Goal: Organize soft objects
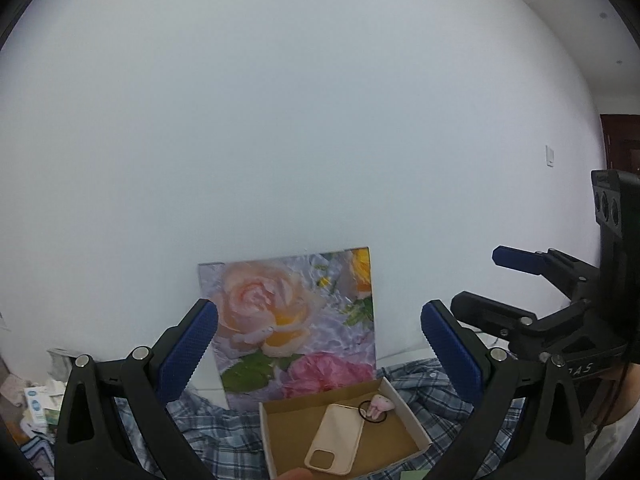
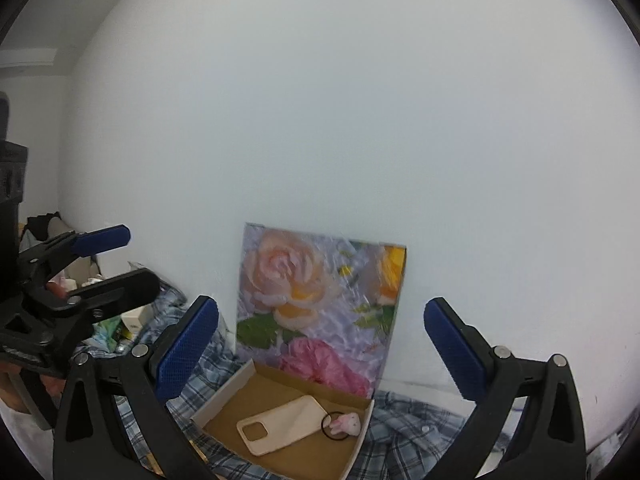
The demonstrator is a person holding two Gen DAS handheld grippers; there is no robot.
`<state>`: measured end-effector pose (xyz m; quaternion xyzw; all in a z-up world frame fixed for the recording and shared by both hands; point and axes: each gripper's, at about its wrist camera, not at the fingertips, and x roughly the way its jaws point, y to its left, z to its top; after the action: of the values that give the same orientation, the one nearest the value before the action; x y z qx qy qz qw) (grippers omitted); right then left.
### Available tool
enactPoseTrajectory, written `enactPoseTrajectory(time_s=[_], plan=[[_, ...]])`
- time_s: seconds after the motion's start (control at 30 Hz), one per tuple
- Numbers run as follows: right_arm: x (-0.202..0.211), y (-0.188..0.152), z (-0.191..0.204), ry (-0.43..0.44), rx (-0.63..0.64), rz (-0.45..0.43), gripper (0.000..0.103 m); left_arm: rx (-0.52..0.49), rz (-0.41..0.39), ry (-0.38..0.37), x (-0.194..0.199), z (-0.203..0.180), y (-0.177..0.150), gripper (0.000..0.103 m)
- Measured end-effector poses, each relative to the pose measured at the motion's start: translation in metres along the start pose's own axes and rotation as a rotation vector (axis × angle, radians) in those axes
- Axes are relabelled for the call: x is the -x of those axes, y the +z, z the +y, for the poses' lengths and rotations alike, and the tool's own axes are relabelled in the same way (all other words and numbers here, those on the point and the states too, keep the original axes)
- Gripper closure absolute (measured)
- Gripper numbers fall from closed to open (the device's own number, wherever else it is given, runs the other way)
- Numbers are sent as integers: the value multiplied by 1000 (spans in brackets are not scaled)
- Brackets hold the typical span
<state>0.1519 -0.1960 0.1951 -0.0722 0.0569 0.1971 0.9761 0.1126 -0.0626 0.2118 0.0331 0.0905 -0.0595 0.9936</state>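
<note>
A shallow cardboard box lies on a blue plaid cloth. Inside it rest a cream phone case and a black hair tie with a pink plush charm. My left gripper hangs open above and behind the box, nothing between its blue pads. My right gripper is open too, also raised over the box. Each gripper shows at the edge of the other's view: the right gripper and the left gripper.
A flower-printed board leans against the white wall right behind the box. Cluttered boxes and packets lie to the left. A light switch and a dark door are on the right.
</note>
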Motion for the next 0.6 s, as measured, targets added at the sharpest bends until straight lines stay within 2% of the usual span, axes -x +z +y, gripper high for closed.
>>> enactPoseTrajectory(time_s=[0.17, 0.4, 0.53, 0.6], plan=[[17, 11, 7, 30, 9, -27, 0, -21, -2, 27, 20, -2, 7, 0], [44, 6, 19, 63, 42, -51, 0, -114, -4, 117, 45, -21, -10, 0], [62, -4, 24, 53, 59, -59, 0, -132, 5, 116, 60, -27, -27, 0], [71, -10, 25, 55, 63, -68, 0, -121, 24, 87, 65, -28, -36, 0]])
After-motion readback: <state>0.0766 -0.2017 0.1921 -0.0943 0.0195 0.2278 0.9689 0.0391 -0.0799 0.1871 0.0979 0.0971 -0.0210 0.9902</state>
